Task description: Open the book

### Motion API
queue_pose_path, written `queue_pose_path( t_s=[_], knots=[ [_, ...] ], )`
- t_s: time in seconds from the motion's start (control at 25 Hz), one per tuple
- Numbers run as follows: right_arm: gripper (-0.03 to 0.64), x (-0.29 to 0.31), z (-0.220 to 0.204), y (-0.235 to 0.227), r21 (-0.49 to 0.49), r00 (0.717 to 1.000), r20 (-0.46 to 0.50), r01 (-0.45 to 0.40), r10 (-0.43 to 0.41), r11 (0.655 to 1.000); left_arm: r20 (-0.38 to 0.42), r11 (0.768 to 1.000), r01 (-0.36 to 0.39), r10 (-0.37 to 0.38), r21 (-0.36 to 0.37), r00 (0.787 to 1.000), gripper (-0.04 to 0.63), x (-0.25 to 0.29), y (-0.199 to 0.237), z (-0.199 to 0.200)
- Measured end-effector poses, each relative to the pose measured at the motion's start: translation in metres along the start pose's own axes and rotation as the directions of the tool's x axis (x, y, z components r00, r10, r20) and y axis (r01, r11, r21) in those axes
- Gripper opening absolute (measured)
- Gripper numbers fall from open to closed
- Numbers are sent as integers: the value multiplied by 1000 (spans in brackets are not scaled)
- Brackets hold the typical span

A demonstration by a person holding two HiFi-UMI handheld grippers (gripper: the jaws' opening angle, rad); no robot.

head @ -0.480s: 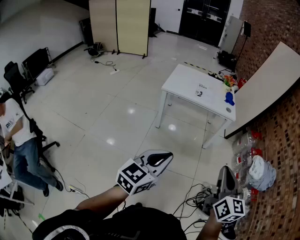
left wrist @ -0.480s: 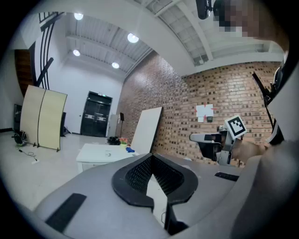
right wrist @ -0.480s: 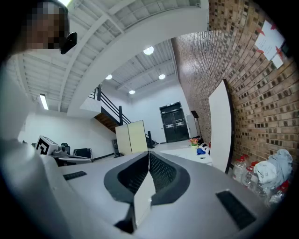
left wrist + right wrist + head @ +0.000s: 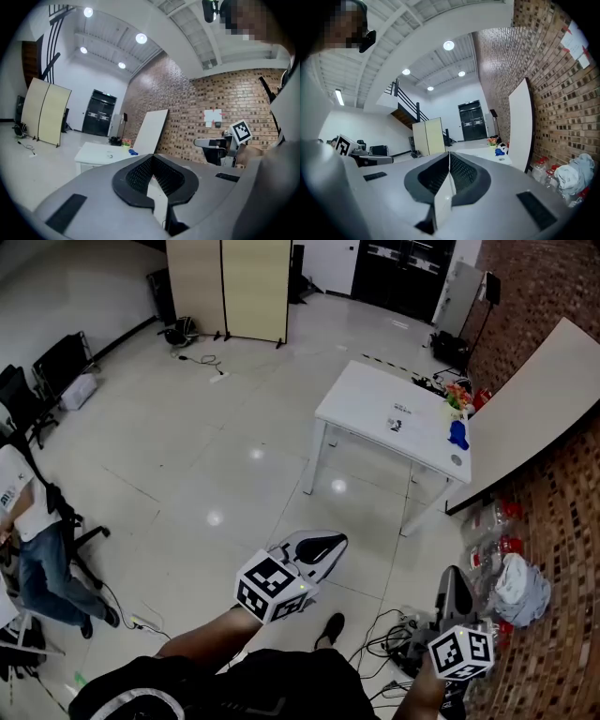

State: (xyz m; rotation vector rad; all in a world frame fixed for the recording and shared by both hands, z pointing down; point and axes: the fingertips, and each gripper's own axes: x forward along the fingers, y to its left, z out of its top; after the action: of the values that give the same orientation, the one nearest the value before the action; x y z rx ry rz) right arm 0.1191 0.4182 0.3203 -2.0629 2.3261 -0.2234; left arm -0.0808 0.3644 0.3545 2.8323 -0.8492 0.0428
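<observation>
Book [image 4: 398,423] is, I think, the small flat item about mid-table on the white table [image 4: 356,404], a little toward its near edge; it is too small to be sure. I hold the left gripper [image 4: 319,547] and right gripper [image 4: 452,589] low and well apart from the table, each with its jaws pressed together on nothing. My worry is arriving like this: closed tips would shove the book along the top toward an edge instead of catching its cover. Loose cables [image 4: 389,638] on the floor could also snag my step.
</observation>
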Motion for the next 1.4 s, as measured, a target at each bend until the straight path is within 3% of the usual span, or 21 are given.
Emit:
queue_pose_path(
  t_s=[0.12, 0.36, 0.64, 1.04, 1.4],
  knots=[
    [3, 34, 6, -25, 5, 999, 17, -35, 35, 999, -13, 1000, -19, 19, -4, 1000, 3, 38, 16, -1],
    [3, 106, 27, -94, 22, 997, 30, -75, 74, 997, -48, 995, -65, 68, 73, 997, 3, 119, 43, 21],
    [3, 177, 58, -165, 14, 992, 57, -111, 110, 994, -4, 987, -131, 132, 91, 991, 3, 206, 69, 53],
    [3, 275, 60, -192, 27, 991, 44, -130, 128, 991, 2, 987, -131, 132, 93, 991, 3, 284, 143, 72],
    [3, 384, 81, -194, 15, 996, 70, -60, 59, 998, 12, 993, -73, 72, 96, 997, 3, 333, 244, 97]
  ],
)
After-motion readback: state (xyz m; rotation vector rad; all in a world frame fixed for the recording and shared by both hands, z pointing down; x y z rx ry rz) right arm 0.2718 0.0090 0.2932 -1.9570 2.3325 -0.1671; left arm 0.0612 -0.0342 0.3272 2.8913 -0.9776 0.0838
